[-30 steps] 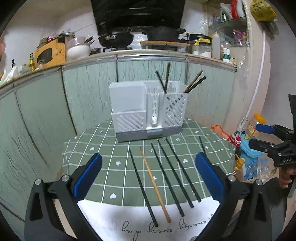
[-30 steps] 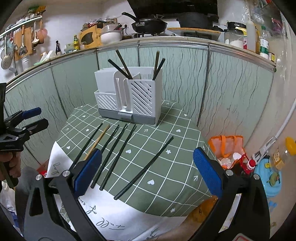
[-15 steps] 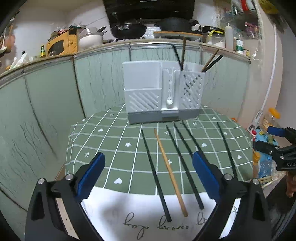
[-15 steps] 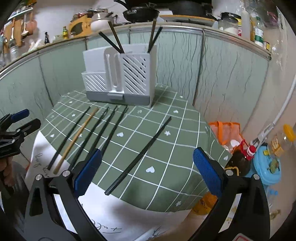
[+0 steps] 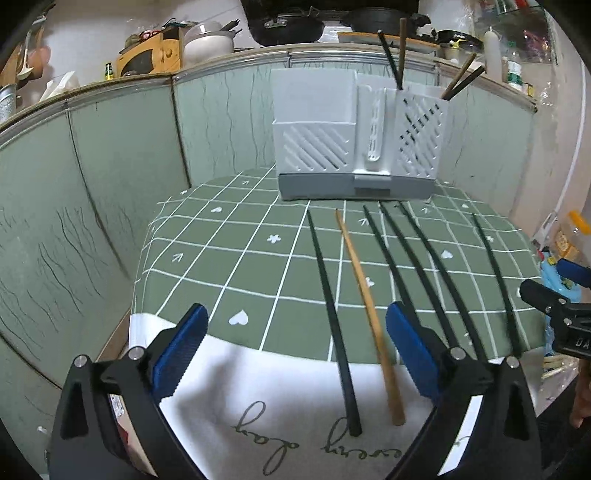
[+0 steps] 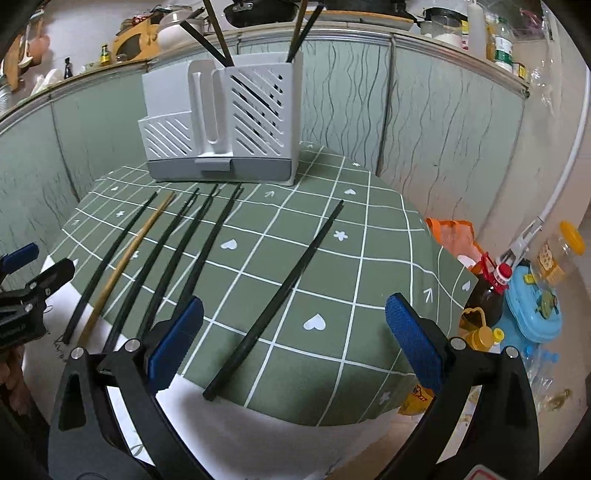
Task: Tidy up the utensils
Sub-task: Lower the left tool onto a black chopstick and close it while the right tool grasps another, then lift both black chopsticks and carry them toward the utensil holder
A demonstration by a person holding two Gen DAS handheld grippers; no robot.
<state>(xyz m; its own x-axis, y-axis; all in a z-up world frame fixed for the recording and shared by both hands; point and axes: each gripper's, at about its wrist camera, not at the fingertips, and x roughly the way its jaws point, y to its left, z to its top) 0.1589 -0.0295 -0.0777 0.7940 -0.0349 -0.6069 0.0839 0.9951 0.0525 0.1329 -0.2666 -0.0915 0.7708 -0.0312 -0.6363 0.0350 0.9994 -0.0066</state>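
Note:
A white slotted utensil holder [image 5: 354, 140] [image 6: 221, 118] stands at the back of the green checked tablecloth [image 5: 229, 258], with several chopsticks upright in its right compartment. In front of it lie several black chopsticks [image 5: 328, 306] and one wooden chopstick [image 5: 365, 295] [image 6: 125, 266]. A lone black chopstick [image 6: 280, 291] lies apart to the right. My left gripper [image 5: 295, 347] is open at the table's front edge, over the near ends of the leftmost black chopstick and the wooden one. My right gripper [image 6: 295, 339] is open around the lone chopstick's near end, holding nothing.
A white cloth with script lettering [image 5: 280, 443] hangs over the front edge. Green wall panels rise behind the table under a counter with pans [image 5: 284, 26]. On the floor to the right are an orange bag [image 6: 454, 236], bottles [image 6: 487, 291] and a blue container [image 6: 532, 310].
Both grippers have moved forward and down toward the table; the holder and chopsticks look larger. Both stay open. No chopstick has moved.

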